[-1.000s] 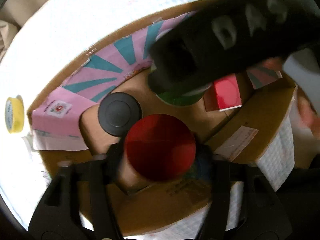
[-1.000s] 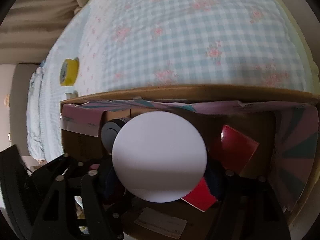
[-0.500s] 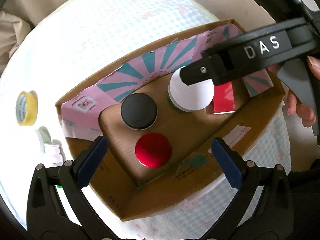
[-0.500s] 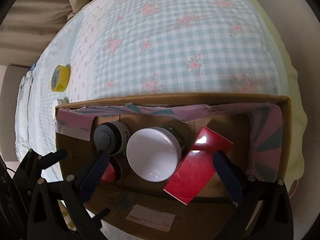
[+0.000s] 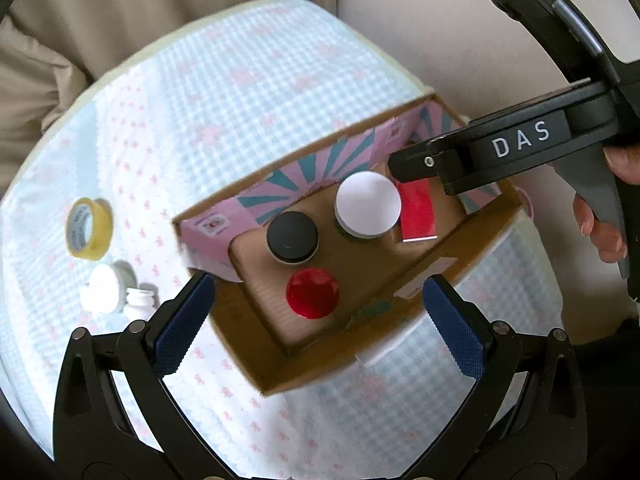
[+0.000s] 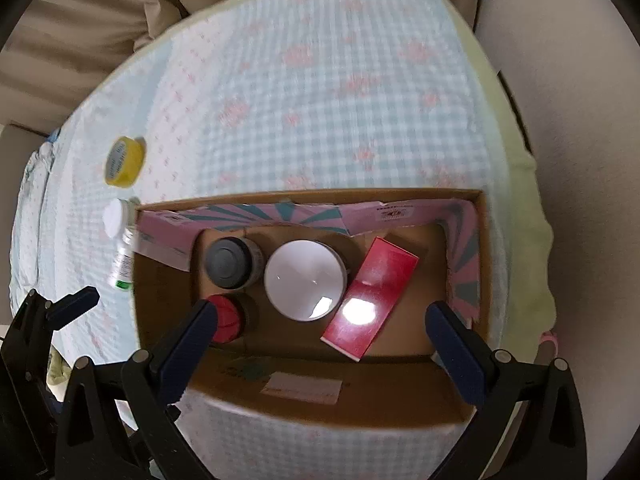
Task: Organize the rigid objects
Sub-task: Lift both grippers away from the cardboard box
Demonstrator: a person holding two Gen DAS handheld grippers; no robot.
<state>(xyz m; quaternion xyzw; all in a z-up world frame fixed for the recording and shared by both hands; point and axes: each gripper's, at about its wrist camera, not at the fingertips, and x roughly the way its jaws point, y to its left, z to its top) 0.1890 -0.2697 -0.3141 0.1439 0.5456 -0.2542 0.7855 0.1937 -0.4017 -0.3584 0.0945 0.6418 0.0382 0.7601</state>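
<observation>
Both the left tongs (image 5: 318, 322) and right tongs (image 6: 320, 340) gape empty above the cardboard box (image 6: 484, 264); approach the yellow tape roll (image 6: 122, 162) beside it squarely, descending gently.

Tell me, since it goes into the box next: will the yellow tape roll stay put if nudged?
The yellow tape roll seems to rest tilted on soft cloth, so it may roll. Its rigid ring probably grips easily.

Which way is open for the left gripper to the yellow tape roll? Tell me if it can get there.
Probably yes. The yellow tape roll lies alone on the checked cloth, outside the cardboard box, nothing over it. The left gripper is open and empty; only the white-capped bottles lie near.
</observation>
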